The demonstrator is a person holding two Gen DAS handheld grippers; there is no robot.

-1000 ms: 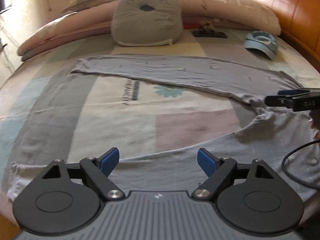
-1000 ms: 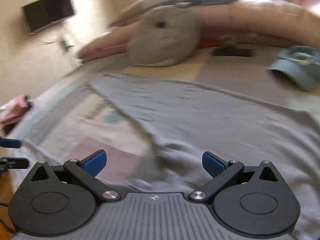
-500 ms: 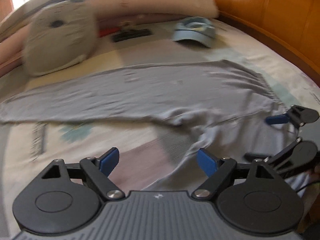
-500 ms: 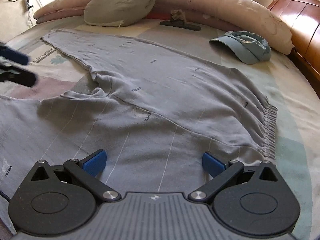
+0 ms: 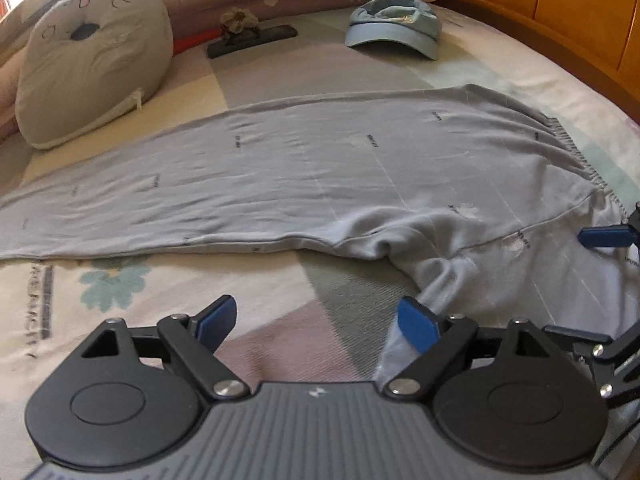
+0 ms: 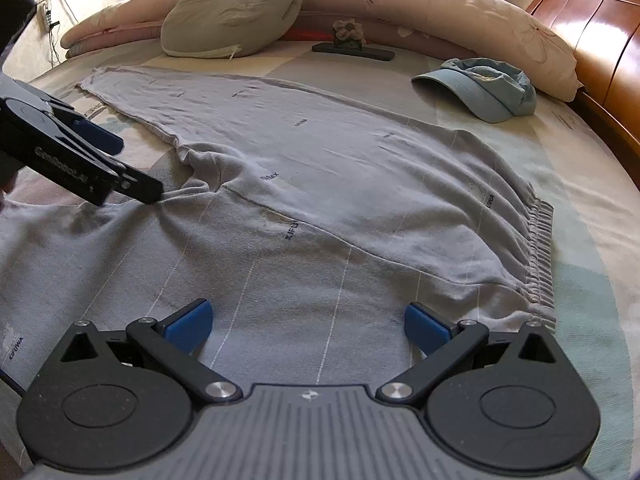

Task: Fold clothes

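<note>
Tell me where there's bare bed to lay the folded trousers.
Free: the sheet between the two trouser legs, ahead of the left gripper, and the strip between the grey trousers and blue cap. Crowded: the head end, with cushion, pillows and dark holder.

Bed (image 6: 592, 296) with patchwork cover; grey cat-face cushion (image 6: 232, 8); blue cap (image 6: 488, 88); long pink pillows (image 6: 460, 12); wooden headboard (image 6: 600, 32).

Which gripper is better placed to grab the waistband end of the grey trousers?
Right. The right gripper is open over the trousers beside the waistband; the left gripper sits at the crotch.
</note>
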